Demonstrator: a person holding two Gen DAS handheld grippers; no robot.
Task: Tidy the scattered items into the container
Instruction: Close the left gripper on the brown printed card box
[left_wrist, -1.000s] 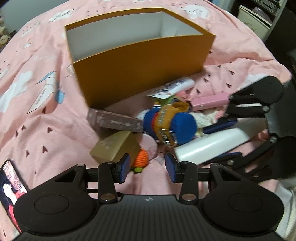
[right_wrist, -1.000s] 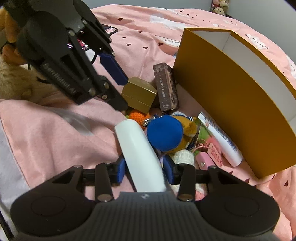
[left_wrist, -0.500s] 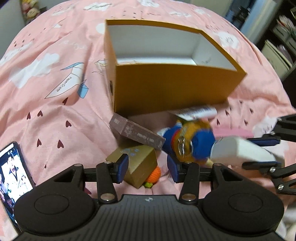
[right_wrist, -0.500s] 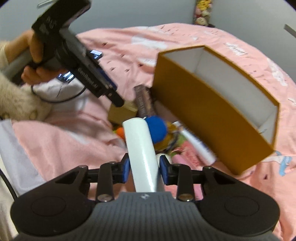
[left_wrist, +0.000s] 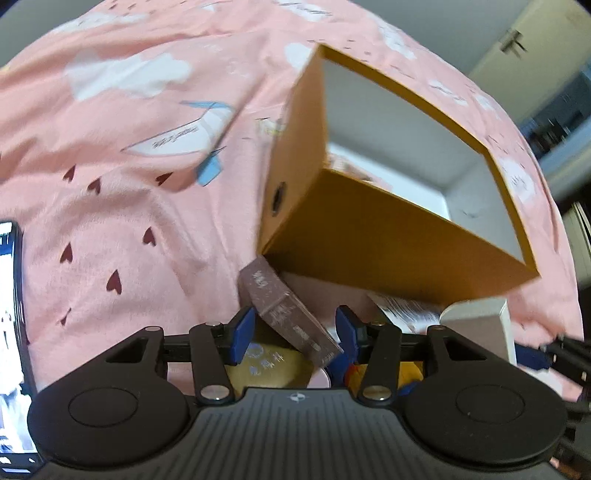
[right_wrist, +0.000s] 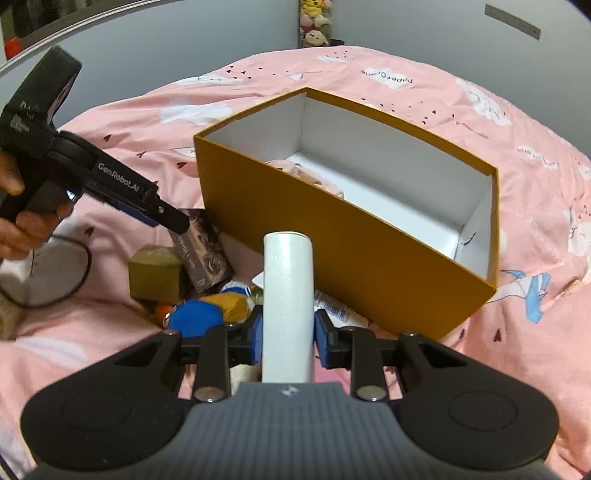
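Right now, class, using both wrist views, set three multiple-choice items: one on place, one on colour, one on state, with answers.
1. Where does the brown card box lie?
A. inside the box
B. on the bedspread, by the box's corner
C. on the phone

2. What colour is the box outside?
A. mustard
B. green
C. white

3. What is the right gripper doing?
A. open, nothing in it
B. shut on the white tube
C. out of sight

Answers:
1 B, it leans at the box's near corner beside the gold box.
2 A, mustard walls, white only inside.
3 B, both pads press the tube's sides.
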